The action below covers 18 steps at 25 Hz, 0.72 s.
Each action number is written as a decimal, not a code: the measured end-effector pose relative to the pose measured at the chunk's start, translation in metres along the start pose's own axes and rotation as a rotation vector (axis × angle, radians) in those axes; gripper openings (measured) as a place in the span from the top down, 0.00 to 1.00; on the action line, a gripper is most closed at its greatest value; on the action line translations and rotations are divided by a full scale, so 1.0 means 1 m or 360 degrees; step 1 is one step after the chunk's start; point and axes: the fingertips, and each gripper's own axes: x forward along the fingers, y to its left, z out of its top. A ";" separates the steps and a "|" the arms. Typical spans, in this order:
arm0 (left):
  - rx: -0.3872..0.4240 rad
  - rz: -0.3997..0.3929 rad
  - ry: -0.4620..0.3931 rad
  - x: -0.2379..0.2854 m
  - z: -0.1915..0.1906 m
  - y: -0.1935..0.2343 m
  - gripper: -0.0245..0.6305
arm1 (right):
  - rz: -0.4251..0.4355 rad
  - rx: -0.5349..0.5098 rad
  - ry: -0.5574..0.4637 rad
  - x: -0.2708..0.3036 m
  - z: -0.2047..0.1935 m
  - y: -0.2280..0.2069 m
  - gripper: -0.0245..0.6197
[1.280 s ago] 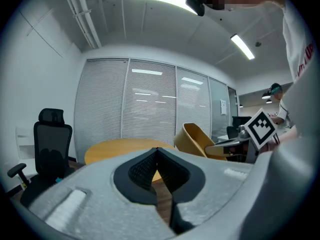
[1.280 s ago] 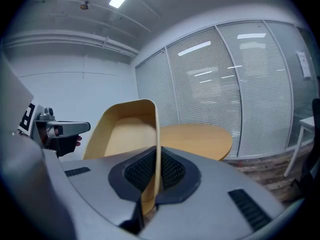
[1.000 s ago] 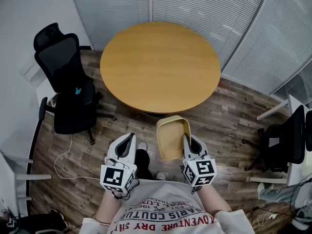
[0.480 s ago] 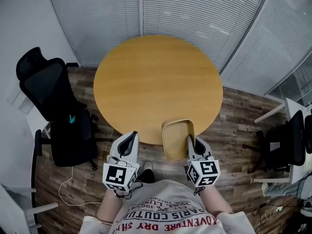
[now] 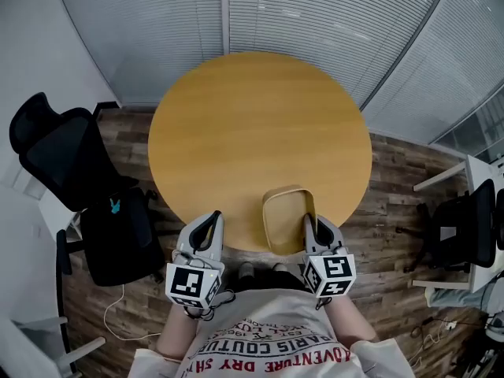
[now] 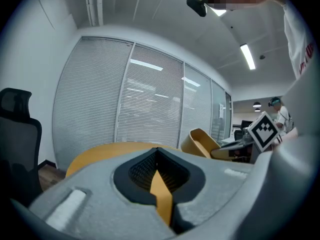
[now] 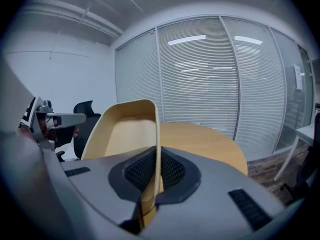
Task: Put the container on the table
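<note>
Forward, right hand-held gripper (image 5: 309, 221) (on container (image 5: 287, 211)).

Black office chair (image 5: 67, 172) at left of head view, standing on wood-plank floor (image 5: 394, 203). Small teal tag (image 5: 115, 205) on its seat area. Second black chair (image 5: 465, 227) at right edge, near white desk leg (image 5: 438, 179). White cable (image 5: 111, 309) looped on floor below left chair. Closed slatted blinds (image 5: 315, 14) across curved wall at top. Ceiling light strip (image 6: 247, 56) lit in left gripper view. Plain white wall (image 7: 60, 79) left of blinds in right gripper view.
</note>
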 end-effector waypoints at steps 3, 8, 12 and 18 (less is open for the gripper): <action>-0.0011 0.0005 0.0017 0.021 -0.004 0.004 0.97 | 0.0014 -0.0029 0.0022 0.021 0.001 -0.009 0.95; -0.0018 0.0042 0.0030 0.065 -0.007 0.009 0.97 | 0.0072 -0.0036 0.0053 0.062 0.007 -0.032 0.95; -0.0041 0.0072 0.0029 0.103 -0.006 0.016 0.97 | 0.0126 -0.0040 0.0103 0.102 0.012 -0.052 0.95; -0.0006 0.0044 0.0057 0.150 -0.019 0.019 0.97 | 0.0170 -0.0050 0.0251 0.162 -0.004 -0.077 0.95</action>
